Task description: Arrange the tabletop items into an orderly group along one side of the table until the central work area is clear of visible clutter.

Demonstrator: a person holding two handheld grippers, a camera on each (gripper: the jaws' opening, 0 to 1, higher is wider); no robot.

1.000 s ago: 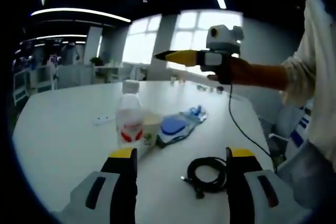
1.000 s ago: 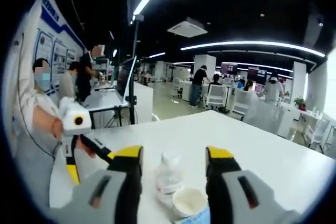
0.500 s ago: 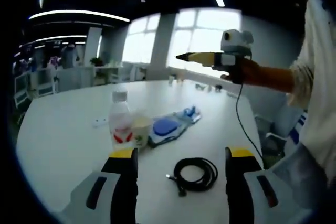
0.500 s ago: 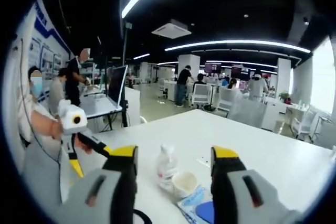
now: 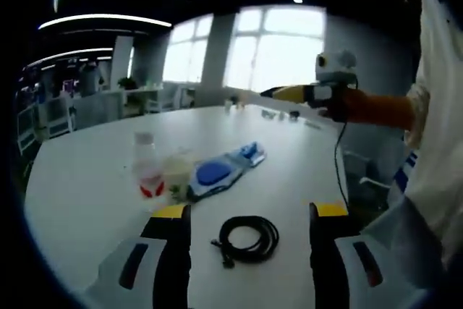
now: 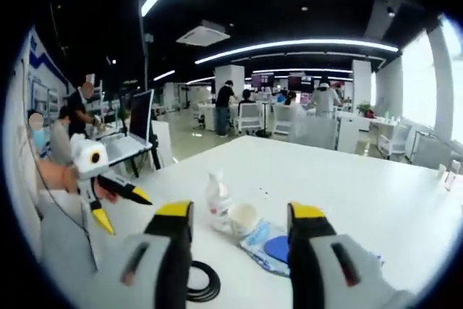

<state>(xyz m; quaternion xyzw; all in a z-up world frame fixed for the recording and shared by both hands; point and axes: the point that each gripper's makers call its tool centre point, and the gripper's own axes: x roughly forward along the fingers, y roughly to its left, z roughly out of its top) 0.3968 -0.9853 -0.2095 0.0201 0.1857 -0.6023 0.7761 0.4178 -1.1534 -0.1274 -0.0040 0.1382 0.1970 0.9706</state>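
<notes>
coiled cable (image 5: 248, 237) between open tool (image 5: 246, 216) jaws

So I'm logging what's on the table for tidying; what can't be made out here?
- Clear plastic bottle: motion blur smears its label, left gripper view.
- Coiled black cable: partly behind the right gripper, right gripper view.
- Blue-and-white packet: print too small; its near end sits behind a jaw.
</notes>
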